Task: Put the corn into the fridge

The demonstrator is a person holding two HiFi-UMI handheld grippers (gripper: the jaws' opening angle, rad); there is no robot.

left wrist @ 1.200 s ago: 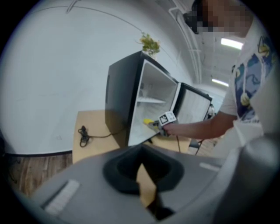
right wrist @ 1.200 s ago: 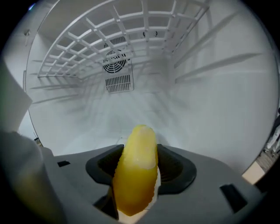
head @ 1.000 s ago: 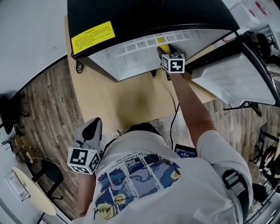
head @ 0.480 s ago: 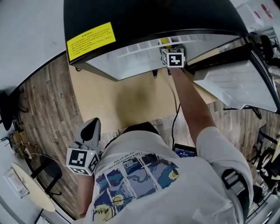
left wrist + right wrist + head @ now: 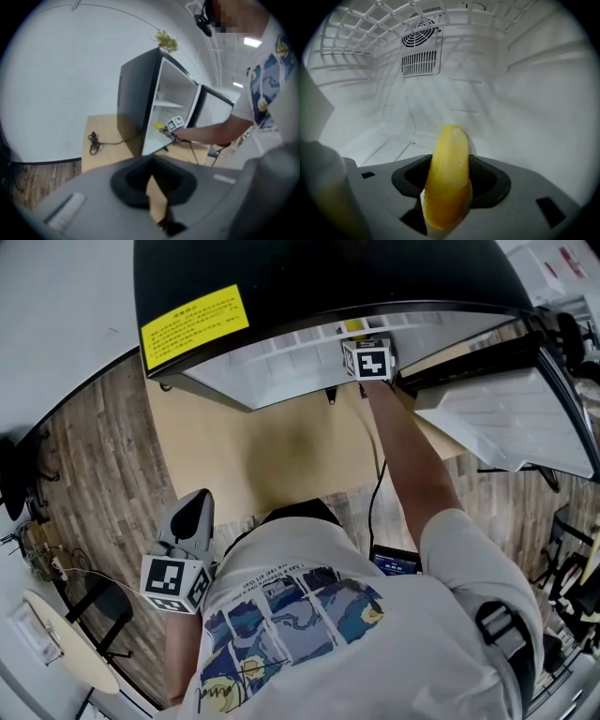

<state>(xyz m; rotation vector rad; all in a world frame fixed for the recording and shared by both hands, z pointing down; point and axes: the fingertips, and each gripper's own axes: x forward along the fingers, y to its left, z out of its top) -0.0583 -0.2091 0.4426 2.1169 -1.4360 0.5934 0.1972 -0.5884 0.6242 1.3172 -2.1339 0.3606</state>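
A yellow corn cob [image 5: 449,173] is clamped between the jaws of my right gripper [image 5: 450,165], tip pointing into the white fridge interior [image 5: 501,108]. From the head view, the right gripper [image 5: 357,335] reaches past the lip of the black fridge [image 5: 328,277], and only a sliver of the corn [image 5: 353,327] shows. The left gripper view shows the same corn [image 5: 160,125] at the fridge [image 5: 140,98] opening. My left gripper [image 5: 195,512] hangs low by the person's side, jaws together and holding nothing.
The fridge stands on a low wooden platform [image 5: 272,446], its door [image 5: 506,418] swung open to the right. Inside are a wire shelf [image 5: 370,28] and a fan vent [image 5: 421,51]. A power cord [image 5: 93,140] lies on the platform. A phone [image 5: 396,563] lies on the floor.
My right gripper has pushed further into the fridge with the corn. The left gripper has barely shifted.
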